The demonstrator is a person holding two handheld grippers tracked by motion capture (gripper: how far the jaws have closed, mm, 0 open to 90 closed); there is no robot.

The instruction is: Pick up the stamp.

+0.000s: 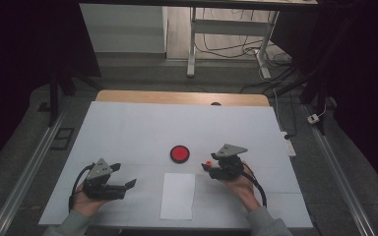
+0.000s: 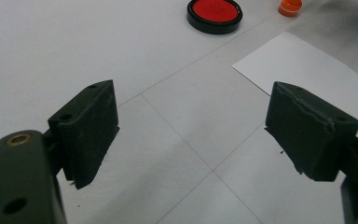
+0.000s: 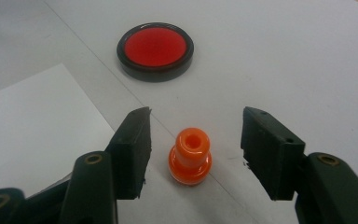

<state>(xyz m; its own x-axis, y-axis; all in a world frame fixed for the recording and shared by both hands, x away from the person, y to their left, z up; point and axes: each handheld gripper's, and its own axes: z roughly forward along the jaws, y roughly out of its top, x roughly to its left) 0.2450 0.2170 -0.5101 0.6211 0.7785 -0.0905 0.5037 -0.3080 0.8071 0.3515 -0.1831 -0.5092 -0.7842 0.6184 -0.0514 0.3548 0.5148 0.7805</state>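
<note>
So, high view: white table (image 1: 128, 128) is carrying everything; right gripper (image 1: 207, 167) is sitting near the right side, small orange stamp (image 1: 209, 162) showing at its tips; round red ink pad (image 1: 179, 154) is lying just left of and beyond them.
High view, left: left gripper (image 1: 130, 184) is resting low on the left, tips pointing toward the white paper sheet (image 1: 177, 195), not touching it.
Left gripper view: left gripper (image 2: 193, 135) jaws are standing wide apart, gripping nothing, bare table between them; paper sheet (image 2: 307, 74) is lying ahead right, ink pad (image 2: 214, 14) and stamp (image 2: 290, 6) farther off at the top.
Right gripper view: right gripper (image 3: 196, 140) jaws are standing partly open, stamp (image 3: 190, 156) standing upright between them, gaps showing on both sides, pads not pressing.
Right gripper view, rest: ink pad (image 3: 155, 51) is lying beyond the stamp, well apart; paper sheet (image 3: 32, 121) is lying at the left.
</note>
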